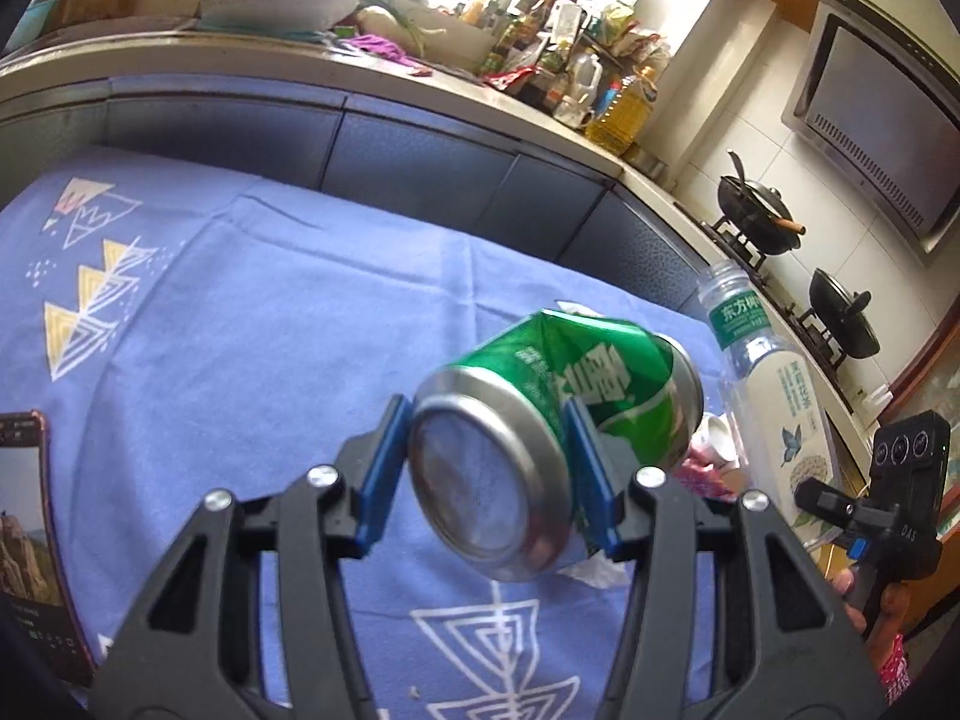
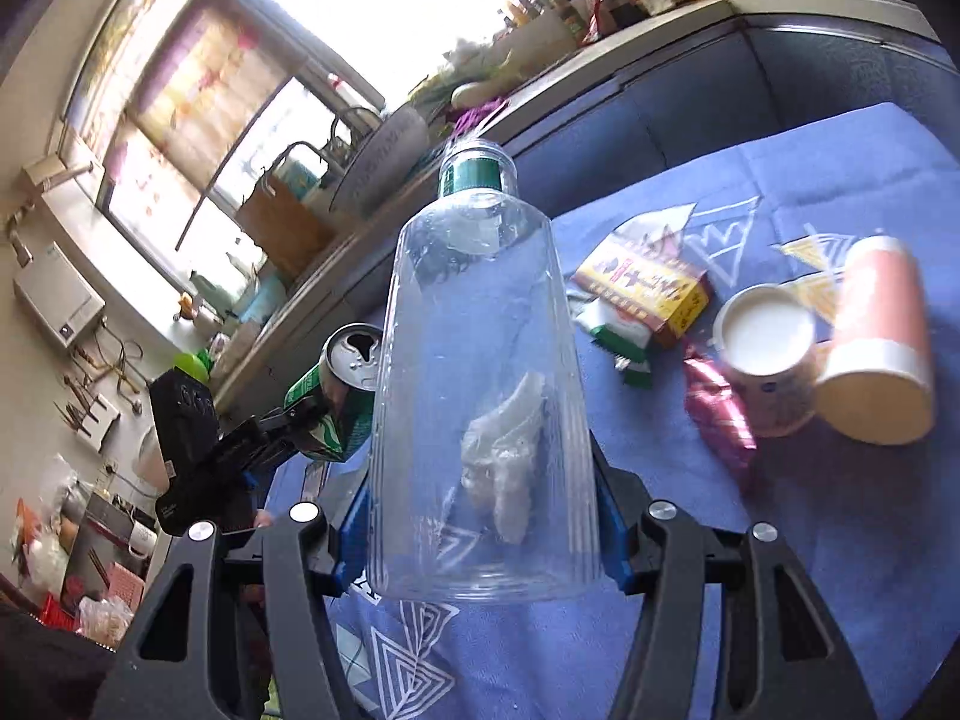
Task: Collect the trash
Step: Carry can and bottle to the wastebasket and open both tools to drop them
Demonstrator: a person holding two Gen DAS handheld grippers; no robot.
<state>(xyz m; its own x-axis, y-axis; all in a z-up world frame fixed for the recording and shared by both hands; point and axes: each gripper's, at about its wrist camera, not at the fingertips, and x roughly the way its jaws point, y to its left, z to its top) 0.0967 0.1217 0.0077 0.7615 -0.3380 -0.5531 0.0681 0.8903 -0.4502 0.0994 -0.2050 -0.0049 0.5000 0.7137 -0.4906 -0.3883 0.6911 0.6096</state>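
Note:
My left gripper [image 1: 489,471] is shut on a dented green soda can [image 1: 540,420], held above the blue tablecloth [image 1: 240,312]; the can [image 2: 342,384] and left gripper [image 2: 300,414] also show in the right wrist view. My right gripper [image 2: 483,516] is shut on a clear plastic bottle [image 2: 480,390] with a green neck label, held above the cloth; crumpled white scrap shows through it. The bottle [image 1: 768,396] and right gripper [image 1: 840,516] appear at the right of the left wrist view.
On the cloth [image 2: 810,570] lie a yellow-red box [image 2: 648,288], a green-white wrapper [image 2: 618,336], a pink wrapper [image 2: 720,414], a white cup [image 2: 768,354] and an orange paper cup [image 2: 876,348]. A phone [image 1: 30,540] lies at left. Counter [image 1: 300,60] and stove pans [image 1: 756,210] stand behind.

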